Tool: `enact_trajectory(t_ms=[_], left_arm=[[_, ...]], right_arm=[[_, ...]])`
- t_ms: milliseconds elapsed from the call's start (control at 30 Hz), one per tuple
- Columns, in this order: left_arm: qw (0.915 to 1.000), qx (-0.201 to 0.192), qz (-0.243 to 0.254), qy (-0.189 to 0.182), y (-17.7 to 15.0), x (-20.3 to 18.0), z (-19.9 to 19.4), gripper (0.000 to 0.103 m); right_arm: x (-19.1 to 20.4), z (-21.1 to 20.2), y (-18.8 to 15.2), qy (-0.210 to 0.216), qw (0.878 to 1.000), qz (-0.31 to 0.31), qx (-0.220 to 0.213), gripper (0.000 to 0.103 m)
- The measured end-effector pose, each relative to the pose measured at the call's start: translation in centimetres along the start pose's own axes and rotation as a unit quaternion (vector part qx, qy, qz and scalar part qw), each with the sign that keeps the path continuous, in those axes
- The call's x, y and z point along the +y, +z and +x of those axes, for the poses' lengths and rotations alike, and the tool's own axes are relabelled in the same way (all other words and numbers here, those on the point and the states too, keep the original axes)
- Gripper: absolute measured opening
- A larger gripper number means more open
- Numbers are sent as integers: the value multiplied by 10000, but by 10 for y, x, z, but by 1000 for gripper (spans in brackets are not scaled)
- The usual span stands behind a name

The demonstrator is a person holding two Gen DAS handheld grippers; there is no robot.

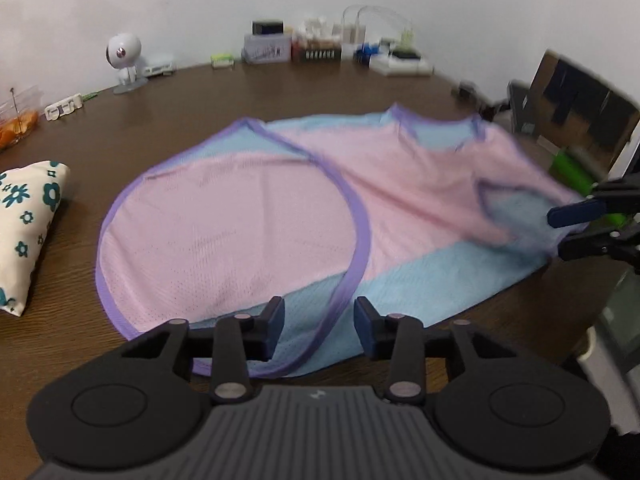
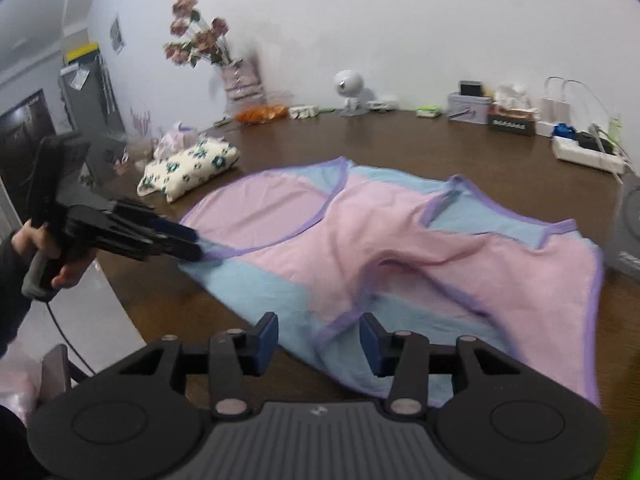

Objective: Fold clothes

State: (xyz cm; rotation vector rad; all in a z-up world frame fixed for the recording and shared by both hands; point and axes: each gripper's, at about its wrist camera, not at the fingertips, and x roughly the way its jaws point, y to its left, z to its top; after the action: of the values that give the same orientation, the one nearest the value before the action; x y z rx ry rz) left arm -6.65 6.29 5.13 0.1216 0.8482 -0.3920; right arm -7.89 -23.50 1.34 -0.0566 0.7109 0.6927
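A pink and light-blue mesh vest (image 1: 280, 220) with purple trim lies spread on the dark wooden table (image 1: 140, 120); it also shows in the right wrist view (image 2: 400, 248). My left gripper (image 1: 319, 330) is open, its jaws either side of the vest's near purple-edged hem. It also shows in the right wrist view (image 2: 196, 244) at the vest's left corner. My right gripper (image 2: 319, 340) is open, straddling the near armhole edge. In the left wrist view it (image 1: 568, 232) sits at the vest's lifted right edge.
A folded floral cloth (image 1: 28, 232) lies at the left. A small white robot figure (image 1: 124, 60), boxes (image 1: 268, 46), a power strip (image 2: 588, 154) and a vase of flowers (image 2: 236, 80) line the table's far edge by the wall.
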Motion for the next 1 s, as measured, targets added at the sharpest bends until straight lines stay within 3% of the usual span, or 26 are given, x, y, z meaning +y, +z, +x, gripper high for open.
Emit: enact_trajectory(t_ms=[67,100,133,200,267,433,500,567,600,633,733,867,1000], left_arm=[[9995,-87,-274,-107,-4,8,1,35],[9991,-119,-376,-163,-5,11,0,30],[9989,-115,-411,-201,-7,14,-2,19],[9988,-87,-449,-201,-9,15,-5,5],[9988,-49,-451,-182,-12,13,-8,2],[9990,88,-429,-51,-18,5,-17,2],[9993,77,-358,-48,-18,4,-19,4],[9995,-38,-304,-38,-15,2,-23,9],[9995,-84,-290,-69,-12,0,-25,16],[9995,-128,-266,-114,-9,-2,-24,24],[9998,-93,-94,-173,-5,-11,-17,32],[9997,-32,-169,-201,-9,-14,-6,32],[9960,-186,-786,-392,-10,-3,-3,32]], right_arm=[[2,13,-4,-102,9999,-26,135,37],[1,18,-7,-171,9997,15,181,37],[0,22,-10,-232,9995,50,204,37],[-5,22,-14,-276,9995,122,123,22],[-10,19,-13,-208,9994,260,105,5],[-13,11,-12,-362,9989,238,165,8],[-13,12,-13,-510,9978,159,388,22],[-11,8,-10,-525,9982,62,292,28],[-11,4,-5,-514,9985,52,164,30],[-11,2,3,-506,9987,75,26,31],[-12,14,42,-540,9982,-20,-247,35],[-2,77,110,-487,9975,-483,-169,35],[4,174,168,-449,9950,-760,473,33]])
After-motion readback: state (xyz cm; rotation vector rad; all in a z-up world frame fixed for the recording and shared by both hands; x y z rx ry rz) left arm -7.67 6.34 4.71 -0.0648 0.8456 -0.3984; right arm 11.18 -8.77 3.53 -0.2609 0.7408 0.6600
